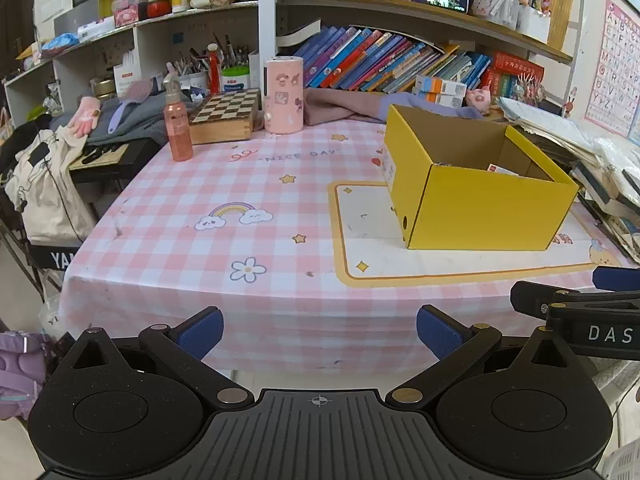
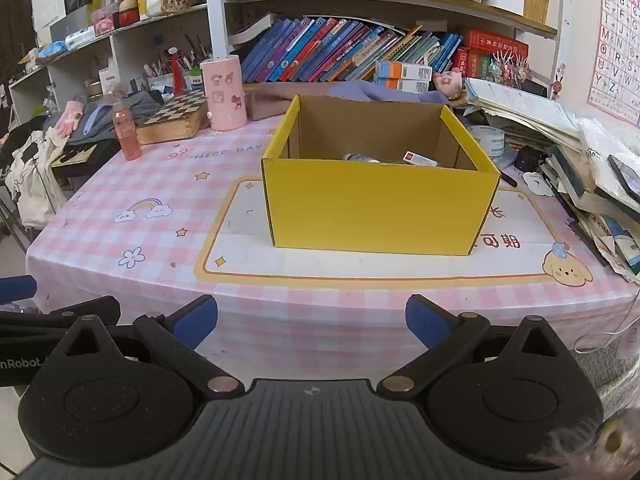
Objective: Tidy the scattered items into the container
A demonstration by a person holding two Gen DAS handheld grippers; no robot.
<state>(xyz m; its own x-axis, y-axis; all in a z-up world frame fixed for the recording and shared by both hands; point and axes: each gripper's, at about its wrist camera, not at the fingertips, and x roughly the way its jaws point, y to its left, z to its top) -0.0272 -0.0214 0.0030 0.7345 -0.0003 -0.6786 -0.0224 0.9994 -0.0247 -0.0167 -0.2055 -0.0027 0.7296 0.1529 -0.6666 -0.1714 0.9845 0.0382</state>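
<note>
straight ahead of the empty, wide-open right tongs (image 2: 311,320), across the pink checked table (image 2: 120,236): open yellow cardboard box (image 2: 376,204), long side facing; left tongs (image 1: 320,334) likewise agape, box off to their right.

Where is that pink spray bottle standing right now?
The pink spray bottle stands upright at the far left of the checked tablecloth, just left of the wooden chessboard box, well away from the yellow cardboard box.

L gripper (image 1: 320,334) & R gripper (image 2: 311,322) side by side, jaws wide, nothing held
</note>
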